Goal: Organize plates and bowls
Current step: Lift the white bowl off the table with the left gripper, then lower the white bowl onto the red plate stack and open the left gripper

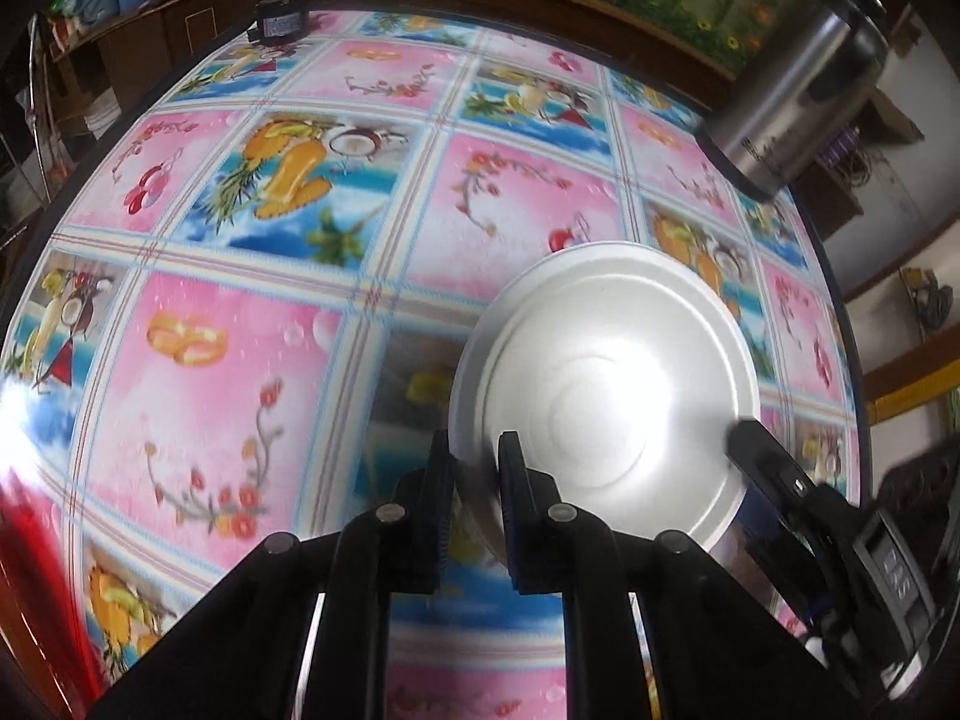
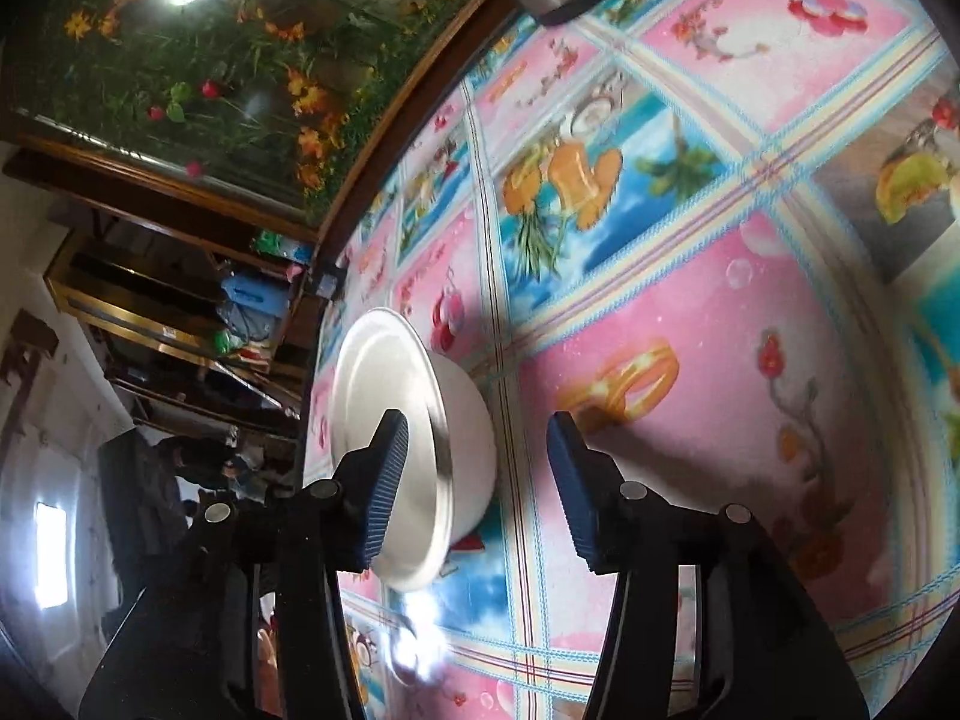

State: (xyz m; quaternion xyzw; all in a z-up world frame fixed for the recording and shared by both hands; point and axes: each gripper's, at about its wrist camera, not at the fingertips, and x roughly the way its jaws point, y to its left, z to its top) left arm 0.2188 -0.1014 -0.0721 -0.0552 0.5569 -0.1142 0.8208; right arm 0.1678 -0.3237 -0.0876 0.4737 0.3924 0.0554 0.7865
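While the left tongs grip: the left tongs (image 1: 474,468) are closed tight on the near rim of the steel plate (image 1: 606,384), one pad above the rim and one below.
Plate's place: it lies over a white bowl (image 2: 471,438), just ahead of the left tongs and to their right.
Right tongs: the right tongs (image 2: 474,474) stand about half open and hold nothing; the plate's edge sits between the pads, clear of both.
Counter: flowered cloth on the counter (image 1: 252,360), bare to the left of both tongs.
Step in hand: likely handing the plate over to the left side.
Next move: probably a level lift clear of the bowl, then a set-down.
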